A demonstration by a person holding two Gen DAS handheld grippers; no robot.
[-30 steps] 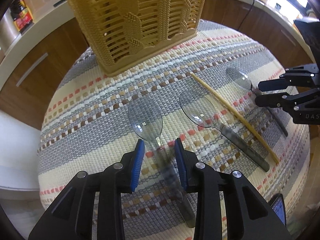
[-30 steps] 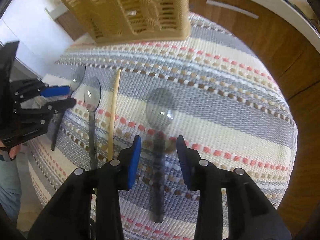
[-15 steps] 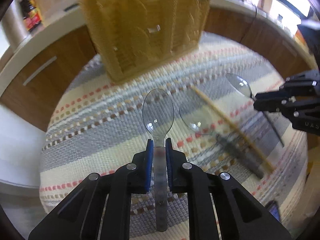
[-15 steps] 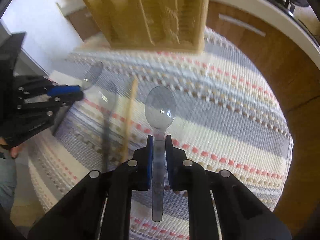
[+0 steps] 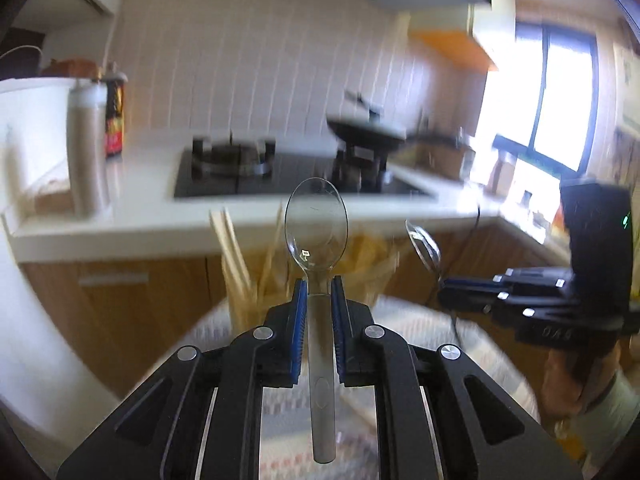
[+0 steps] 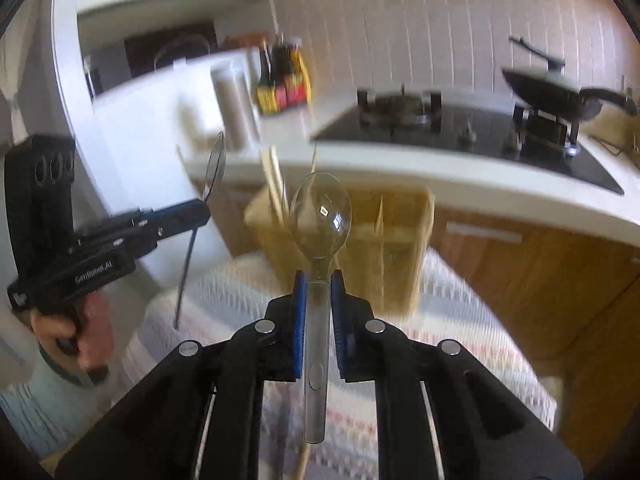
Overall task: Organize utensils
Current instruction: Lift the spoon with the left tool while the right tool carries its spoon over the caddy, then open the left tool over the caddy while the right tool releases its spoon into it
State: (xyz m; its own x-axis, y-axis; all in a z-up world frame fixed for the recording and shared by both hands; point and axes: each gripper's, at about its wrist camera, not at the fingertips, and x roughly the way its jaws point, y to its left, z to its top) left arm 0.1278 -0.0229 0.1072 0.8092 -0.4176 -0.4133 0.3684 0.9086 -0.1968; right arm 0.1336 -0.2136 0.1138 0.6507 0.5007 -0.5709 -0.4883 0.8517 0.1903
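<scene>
Both clear spoons have left the mat, left gripper (image 5: 319, 286) and right gripper (image 6: 319, 280) each clamped on 1.

Ahead of my left gripper (image 5: 319, 292) the yellow basket (image 5: 372, 264) is a motion smear, mostly hidden behind the clear spoon (image 5: 316, 224) I hold. Below my right gripper (image 6: 319, 292) the striped cloth (image 6: 460, 320) blurs, and a chopstick (image 6: 302, 464) runs off the bottom edge.

Two clear spoons are up, one (image 5: 316, 232) clamped in my left tongs (image 5: 319, 292), one (image 6: 320, 216) in my right tongs (image 6: 319, 284); ahead stands one basket (image 6: 404, 232) and two stove burners.
</scene>
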